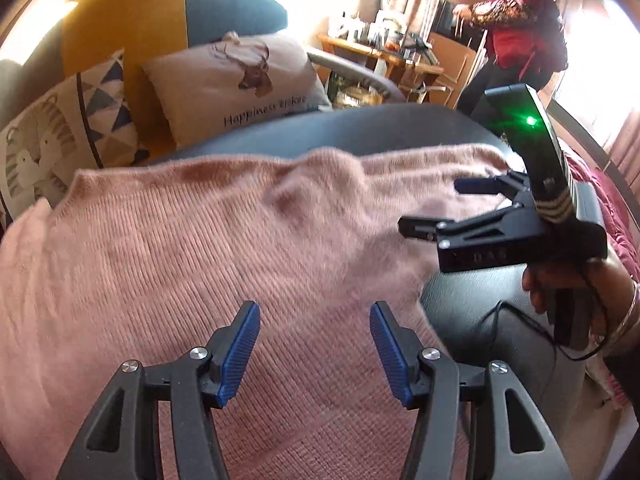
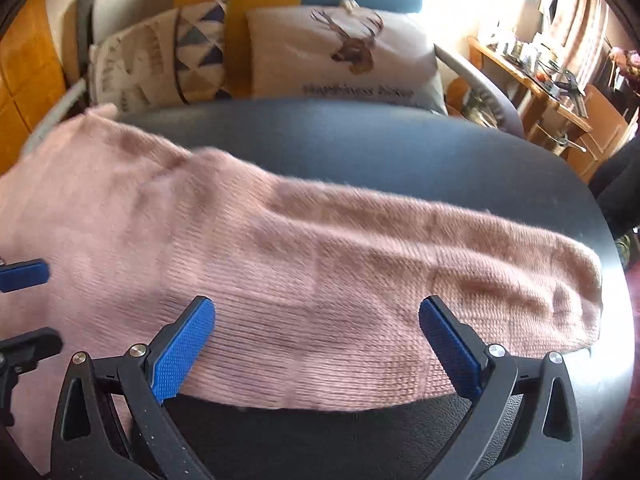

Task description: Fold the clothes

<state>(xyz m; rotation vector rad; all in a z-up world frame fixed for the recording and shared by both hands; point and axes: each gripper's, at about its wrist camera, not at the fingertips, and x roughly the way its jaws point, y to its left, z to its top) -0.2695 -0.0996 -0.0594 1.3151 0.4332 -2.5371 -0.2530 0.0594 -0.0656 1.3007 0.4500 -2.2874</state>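
Item: pink knitted sweater (image 1: 192, 240), spread flat on a dark, round-edged counter (image 1: 400, 128), body toward the left, one sleeve (image 2: 440, 256) stretched out rightward with its cuff near the counter's right rim. Left tongs (image 1: 315, 354): blue pads wide apart, poised low over the sweater body, gripping nothing. Right tongs (image 2: 316, 350): likewise wide apart, straddling the near edge of the sleeve where it joins the body, nothing clamped; the left view shows them from the side, fingers spread above the knit. Backdrop: deer-print cushion (image 1: 236, 80) and a patterned cushion (image 1: 52, 140) on a seat behind the counter; a person in red (image 1: 516, 20) standing by a cluttered wooden table (image 1: 384, 56). Step in hand, by judgement: garment laid out, first fold not yet made; both tools appear to be settling on grip points. Next move likely calls for closing the right tongs on the sleeve edge and carrying it across the body, the left tongs pinning or lifting the body fabric; loose, fuzzy knit may slip or bunch unless taken deep.
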